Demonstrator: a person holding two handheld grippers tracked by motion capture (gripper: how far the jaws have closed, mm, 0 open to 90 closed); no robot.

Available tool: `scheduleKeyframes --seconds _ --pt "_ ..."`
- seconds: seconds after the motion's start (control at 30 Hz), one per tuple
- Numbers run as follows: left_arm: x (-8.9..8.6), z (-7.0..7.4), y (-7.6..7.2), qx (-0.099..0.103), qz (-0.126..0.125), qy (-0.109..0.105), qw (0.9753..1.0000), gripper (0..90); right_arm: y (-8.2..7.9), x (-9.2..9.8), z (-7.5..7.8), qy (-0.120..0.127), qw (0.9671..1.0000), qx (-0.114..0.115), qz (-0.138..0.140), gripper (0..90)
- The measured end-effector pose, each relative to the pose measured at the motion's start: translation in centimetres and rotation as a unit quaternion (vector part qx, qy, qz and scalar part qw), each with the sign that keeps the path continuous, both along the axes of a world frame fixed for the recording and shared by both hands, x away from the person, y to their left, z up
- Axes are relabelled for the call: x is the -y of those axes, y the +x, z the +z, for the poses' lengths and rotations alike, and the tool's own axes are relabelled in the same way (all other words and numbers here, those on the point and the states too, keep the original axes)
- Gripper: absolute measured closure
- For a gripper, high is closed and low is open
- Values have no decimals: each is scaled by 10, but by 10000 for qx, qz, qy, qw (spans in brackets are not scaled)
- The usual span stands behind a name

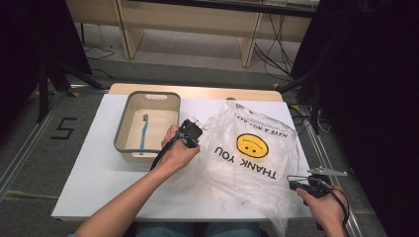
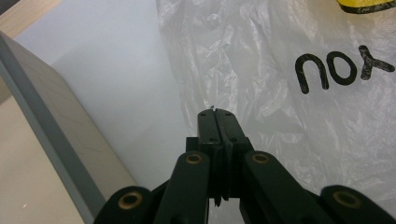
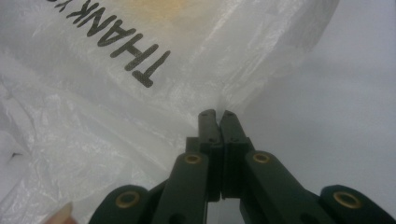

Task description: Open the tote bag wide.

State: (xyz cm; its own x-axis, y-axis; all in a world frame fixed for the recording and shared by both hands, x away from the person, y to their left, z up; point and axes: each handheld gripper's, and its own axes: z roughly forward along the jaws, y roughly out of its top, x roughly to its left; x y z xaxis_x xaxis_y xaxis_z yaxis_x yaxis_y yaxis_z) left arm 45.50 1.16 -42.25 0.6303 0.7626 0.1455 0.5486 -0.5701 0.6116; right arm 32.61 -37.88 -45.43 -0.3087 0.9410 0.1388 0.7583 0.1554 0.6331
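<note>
Both pairs of jaws are clenched on the thin plastic bag (image 1: 252,148): the left gripper (image 2: 216,112) pinches its edge beside the grey bin (image 1: 148,123), the right gripper (image 3: 217,113) its opposite edge. Between them the bag, printed "THANK YOU" and "HAVE A NICE DAY", lies on the white table (image 1: 94,168). The high view shows a blue toothbrush (image 1: 143,133) in the bin and a "5" (image 1: 63,128) on the floor.

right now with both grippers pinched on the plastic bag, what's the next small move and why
Probably pull the two grippers gently apart to spread the bag's mouth. The left gripper and right gripper each have their jaws shut on an edge of the plastic bag, which lies crumpled and flat on the table. The blue toothbrush lies in the bin.
</note>
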Motion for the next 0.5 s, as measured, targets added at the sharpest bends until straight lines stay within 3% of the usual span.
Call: scheduleKeyframes --seconds 0.5 --pt "-1 2 19 106 103 148 9998 893 2 -13 -3 -33 9995 -84 289 898"
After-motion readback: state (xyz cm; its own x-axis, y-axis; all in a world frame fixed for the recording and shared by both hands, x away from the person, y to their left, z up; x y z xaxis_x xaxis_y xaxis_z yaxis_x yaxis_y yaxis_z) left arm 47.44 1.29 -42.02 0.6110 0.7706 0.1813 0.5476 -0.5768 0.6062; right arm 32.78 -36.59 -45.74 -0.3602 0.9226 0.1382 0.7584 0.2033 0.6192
